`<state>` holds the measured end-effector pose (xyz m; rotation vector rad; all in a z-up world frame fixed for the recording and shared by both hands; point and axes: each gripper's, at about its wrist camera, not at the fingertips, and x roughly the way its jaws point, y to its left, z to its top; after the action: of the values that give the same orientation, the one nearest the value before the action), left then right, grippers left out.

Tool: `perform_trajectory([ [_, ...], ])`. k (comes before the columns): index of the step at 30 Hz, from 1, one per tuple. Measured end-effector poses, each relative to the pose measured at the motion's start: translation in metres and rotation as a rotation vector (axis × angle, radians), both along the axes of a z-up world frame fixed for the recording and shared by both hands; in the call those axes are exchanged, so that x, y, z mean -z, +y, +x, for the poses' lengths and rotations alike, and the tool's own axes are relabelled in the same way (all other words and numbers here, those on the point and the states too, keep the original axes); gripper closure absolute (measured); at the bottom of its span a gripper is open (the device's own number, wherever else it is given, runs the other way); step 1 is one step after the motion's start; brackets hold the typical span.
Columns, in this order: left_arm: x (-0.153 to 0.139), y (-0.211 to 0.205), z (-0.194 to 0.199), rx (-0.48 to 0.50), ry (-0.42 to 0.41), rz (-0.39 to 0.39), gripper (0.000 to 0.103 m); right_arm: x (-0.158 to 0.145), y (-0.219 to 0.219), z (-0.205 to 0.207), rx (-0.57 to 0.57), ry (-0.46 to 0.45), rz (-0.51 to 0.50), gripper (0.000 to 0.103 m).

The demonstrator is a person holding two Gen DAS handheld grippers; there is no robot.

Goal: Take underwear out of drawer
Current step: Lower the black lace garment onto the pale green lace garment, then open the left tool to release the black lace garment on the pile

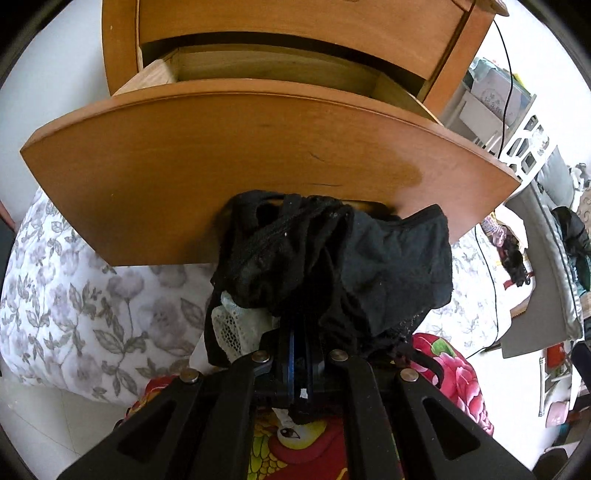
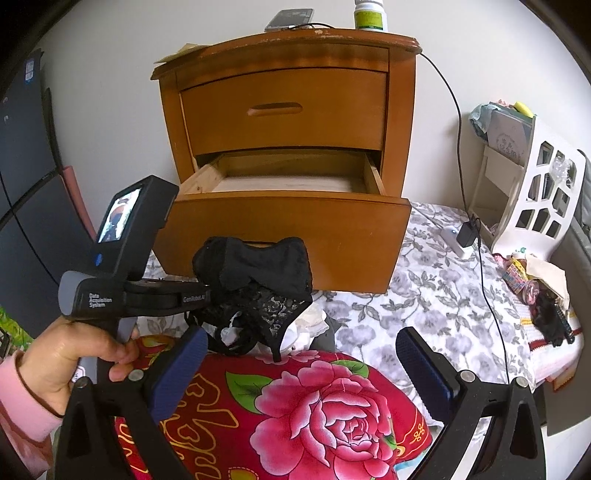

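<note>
My left gripper (image 1: 301, 339) is shut on a bundle of underwear (image 1: 332, 266): black fabric, black lace and a bit of white mesh, which hides its fingertips. The right wrist view shows the same bundle (image 2: 258, 273) hanging from the left gripper (image 2: 207, 295) in front of the pulled-out lower drawer (image 2: 288, 218) of a wooden nightstand (image 2: 288, 103). What shows of the drawer's inside is bare wood. A hand (image 2: 70, 354) holds the left gripper's handle. My right gripper (image 2: 303, 365) stands open low over a red flowered cloth (image 2: 317, 413), below the bundle and holding nothing.
A grey-floral bedsheet (image 2: 436, 295) lies beneath the nightstand. A black cable (image 2: 460, 147) runs down to a charger (image 2: 465, 236). A white cut-out rack (image 2: 546, 192) and small clutter stand on the right. On the nightstand's top sit a bottle (image 2: 369, 14) and a phone (image 2: 290, 18).
</note>
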<state>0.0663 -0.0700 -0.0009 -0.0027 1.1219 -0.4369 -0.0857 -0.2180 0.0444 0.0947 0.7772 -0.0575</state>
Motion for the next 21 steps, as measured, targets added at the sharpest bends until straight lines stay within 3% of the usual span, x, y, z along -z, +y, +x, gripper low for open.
perform_trajectory([
  [10,-0.021,0.012,-0.020,0.006,-0.022,-0.034,0.097,0.000,0.000,0.001,0.002,-0.001,-0.002,0.000],
  [16,-0.051,0.026,-0.044,-0.001,-0.124,-0.038,0.079,-0.001,0.002,0.000,0.001,0.000,-0.006,0.000],
  [18,-0.059,0.030,-0.051,-0.006,-0.154,-0.037,0.069,-0.001,0.003,0.000,0.000,-0.001,-0.009,0.000],
  [21,-0.070,0.031,-0.060,-0.002,-0.192,-0.027,0.067,-0.002,0.005,-0.001,-0.004,0.000,-0.014,0.000],
])
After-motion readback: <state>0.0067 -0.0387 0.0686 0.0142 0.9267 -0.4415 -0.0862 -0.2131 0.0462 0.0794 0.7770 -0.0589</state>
